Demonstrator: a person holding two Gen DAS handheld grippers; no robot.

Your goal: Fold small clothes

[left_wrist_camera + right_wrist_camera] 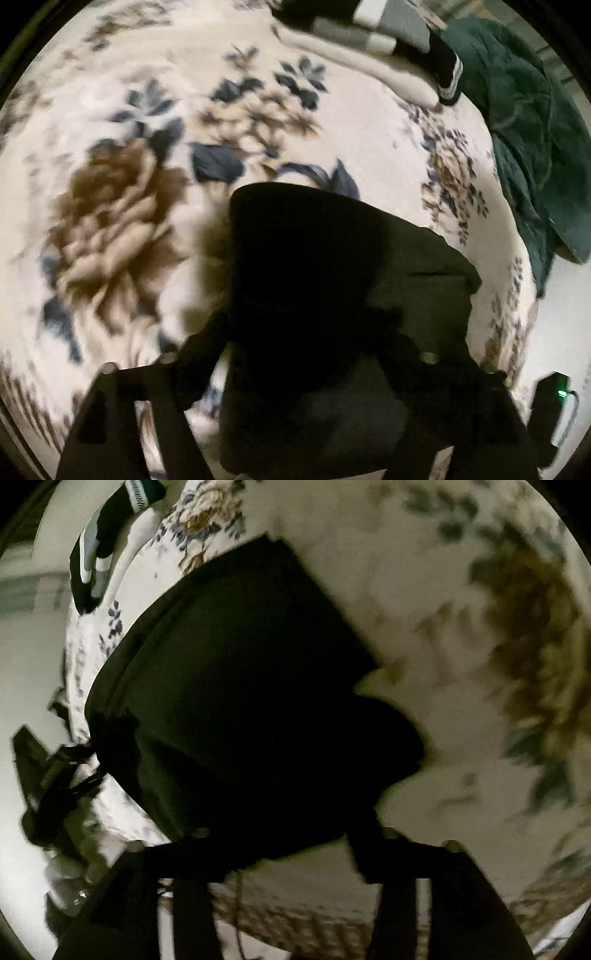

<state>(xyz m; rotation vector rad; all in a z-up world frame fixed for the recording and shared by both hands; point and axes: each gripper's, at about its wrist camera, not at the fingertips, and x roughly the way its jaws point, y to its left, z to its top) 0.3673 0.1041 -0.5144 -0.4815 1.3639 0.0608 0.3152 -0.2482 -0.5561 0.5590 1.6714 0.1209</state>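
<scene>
Black knit fabric fills both views: one dark garment (332,280) lies part-folded on our plush floral blanket (122,192), its edges fairly straight and one corner rounded. Our left gripper (295,354) and right gripper (280,834) sit against it, but blur and shadow hide whether either is closed. Beyond lie one green garment (532,122) and striped folded pieces (373,33).

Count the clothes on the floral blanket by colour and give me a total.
Black garment held by the claws: 1
Dark green garment: 1
Cream folded piece: 1
Black, grey and white striped pieces: cannot tell how many
Total: at least 4
</scene>
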